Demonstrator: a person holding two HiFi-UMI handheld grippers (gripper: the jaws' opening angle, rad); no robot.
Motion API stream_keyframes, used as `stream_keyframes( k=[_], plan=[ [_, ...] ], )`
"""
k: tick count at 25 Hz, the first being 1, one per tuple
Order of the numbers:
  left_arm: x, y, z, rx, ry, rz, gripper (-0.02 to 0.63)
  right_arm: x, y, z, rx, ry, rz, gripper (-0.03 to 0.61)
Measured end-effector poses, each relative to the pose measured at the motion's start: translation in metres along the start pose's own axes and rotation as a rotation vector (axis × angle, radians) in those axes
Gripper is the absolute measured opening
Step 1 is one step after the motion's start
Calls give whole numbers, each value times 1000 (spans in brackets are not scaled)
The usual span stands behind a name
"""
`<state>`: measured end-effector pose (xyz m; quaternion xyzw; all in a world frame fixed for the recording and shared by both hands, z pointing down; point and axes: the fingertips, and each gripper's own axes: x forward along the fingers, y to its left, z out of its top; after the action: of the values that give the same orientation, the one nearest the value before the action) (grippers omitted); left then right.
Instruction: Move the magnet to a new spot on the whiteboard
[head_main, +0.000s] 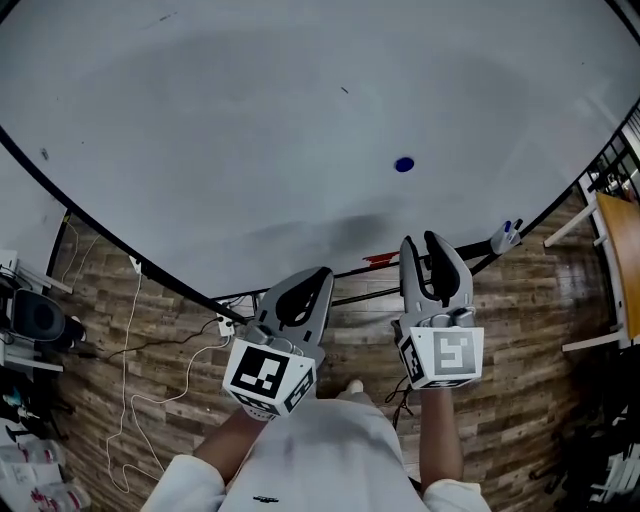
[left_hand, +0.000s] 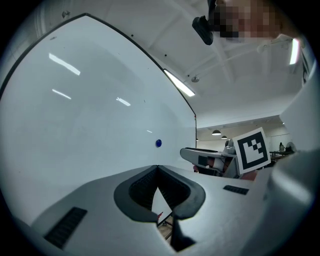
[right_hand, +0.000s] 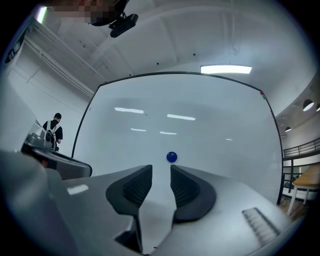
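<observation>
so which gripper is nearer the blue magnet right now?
Right. The right gripper sits just below the blue magnet on the whiteboard, jaws apart, pointed at it, not touching. The left gripper is farther off, lower and to the magnet's left.

Whiteboard (head_main: 250, 130): broad bare face, open on every side of the magnet (head_main: 404, 164), the only thing standing proud of it. Clear air between magnet and right gripper (head_main: 421, 240). Near edge: red marker (head_main: 378, 259), white-and-blue item (head_main: 506, 237) at its right end. Right: wooden table (head_main: 622, 250) near the board's corner. Left floor: cables (head_main: 130, 330).
</observation>
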<state>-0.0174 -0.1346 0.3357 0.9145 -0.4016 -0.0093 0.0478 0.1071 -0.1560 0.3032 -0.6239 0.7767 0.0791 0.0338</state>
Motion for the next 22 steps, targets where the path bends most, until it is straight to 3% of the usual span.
stream_keyframes(
  k=[22],
  plan=[
    [32,23,3,-8,-1,39,6,92,-22,1,-15,-5,18,144]
  ],
)
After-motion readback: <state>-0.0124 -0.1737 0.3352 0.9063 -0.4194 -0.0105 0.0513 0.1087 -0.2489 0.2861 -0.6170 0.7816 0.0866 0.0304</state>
